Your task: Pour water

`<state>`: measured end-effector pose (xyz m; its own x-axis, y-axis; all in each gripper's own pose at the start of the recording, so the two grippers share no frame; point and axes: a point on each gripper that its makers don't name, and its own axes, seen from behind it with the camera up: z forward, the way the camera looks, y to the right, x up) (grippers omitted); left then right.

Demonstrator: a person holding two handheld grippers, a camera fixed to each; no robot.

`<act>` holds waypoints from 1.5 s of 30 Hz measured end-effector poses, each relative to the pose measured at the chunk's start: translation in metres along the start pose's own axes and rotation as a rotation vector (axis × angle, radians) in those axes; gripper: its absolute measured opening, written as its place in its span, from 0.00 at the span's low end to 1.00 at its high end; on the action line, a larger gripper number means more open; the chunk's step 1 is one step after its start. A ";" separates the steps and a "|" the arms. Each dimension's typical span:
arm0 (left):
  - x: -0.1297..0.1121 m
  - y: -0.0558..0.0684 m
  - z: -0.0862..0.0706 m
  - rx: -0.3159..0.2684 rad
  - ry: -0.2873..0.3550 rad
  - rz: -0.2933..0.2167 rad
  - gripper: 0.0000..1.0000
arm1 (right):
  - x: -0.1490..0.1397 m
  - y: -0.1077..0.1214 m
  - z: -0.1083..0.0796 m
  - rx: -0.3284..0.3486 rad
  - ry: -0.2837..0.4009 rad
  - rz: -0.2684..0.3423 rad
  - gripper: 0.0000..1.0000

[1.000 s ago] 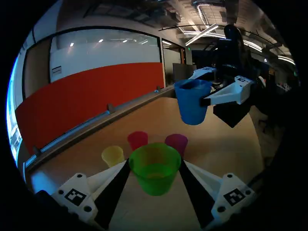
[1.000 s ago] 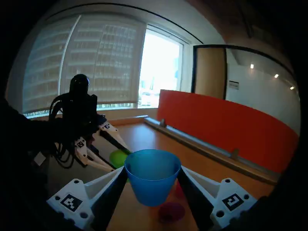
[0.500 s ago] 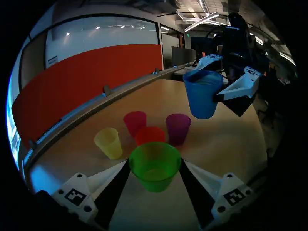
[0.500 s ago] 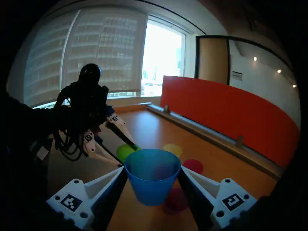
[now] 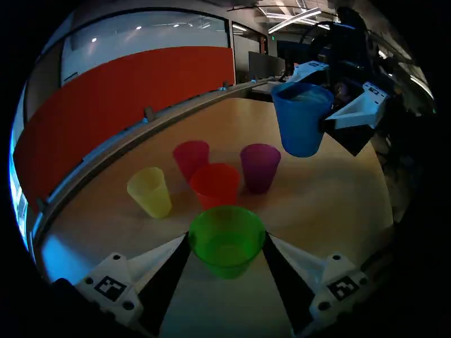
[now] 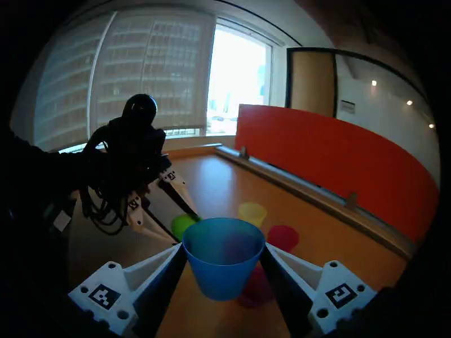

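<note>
My left gripper is shut on a green cup, held upright above the wooden table. In the right gripper view that same green cup appears at the left between white fingers. My right gripper is shut on a blue cup. In the left gripper view the blue cup hangs upright in the air at the upper right, above and right of the purple cup. On the table stand a yellow cup, a pink cup and an orange cup.
An orange partition with a metal rail runs along the table's far edge. Bright windows with blinds lie behind the left gripper's dark hand-held body. Bare tabletop lies to the right of the standing cups.
Both views have tilted down over the last second, so the standing cups have come fully into sight. The blue cup has shifted right and slightly up in the left gripper view. Both grips hold.
</note>
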<state>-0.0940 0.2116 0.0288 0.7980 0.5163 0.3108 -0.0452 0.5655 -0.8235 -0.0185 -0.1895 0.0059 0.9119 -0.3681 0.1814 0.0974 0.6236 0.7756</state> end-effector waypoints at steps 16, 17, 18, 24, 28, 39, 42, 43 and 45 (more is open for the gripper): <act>-0.016 -0.001 0.012 -0.010 -0.037 -0.018 0.88 | -0.003 0.002 0.000 -0.007 -0.010 -0.004 0.90; -0.016 -0.001 0.012 -0.011 -0.037 -0.018 0.88 | -0.004 0.002 0.000 -0.008 -0.010 -0.004 0.90; -0.017 0.000 0.012 -0.011 -0.037 -0.018 0.88 | -0.004 0.003 0.000 -0.009 -0.011 -0.004 0.90; -0.020 0.000 0.009 -0.014 -0.032 -0.023 0.88 | -0.008 0.003 0.002 -0.008 -0.017 0.000 0.90; -0.024 -0.001 0.007 -0.017 -0.030 -0.030 0.88 | -0.011 0.002 0.003 -0.007 -0.023 0.001 0.90; -0.035 -0.001 0.008 -0.020 -0.064 -0.020 0.98 | -0.024 -0.004 0.005 0.004 -0.043 0.014 0.90; -0.035 0.001 0.006 -0.032 -0.065 -0.032 1.00 | -0.030 -0.007 0.006 0.011 -0.052 0.025 0.91; -0.034 0.003 0.004 -0.038 -0.062 -0.039 1.00 | -0.033 -0.008 0.007 0.015 -0.058 0.029 0.91; -0.033 0.005 0.002 -0.048 -0.057 -0.050 1.00 | -0.039 -0.010 0.009 0.022 -0.070 0.036 0.90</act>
<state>-0.1217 0.1981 0.0155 0.7627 0.5251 0.3775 0.0236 0.5607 -0.8277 -0.0584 -0.1873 -0.0036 0.8845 -0.3934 0.2507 0.0556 0.6225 0.7807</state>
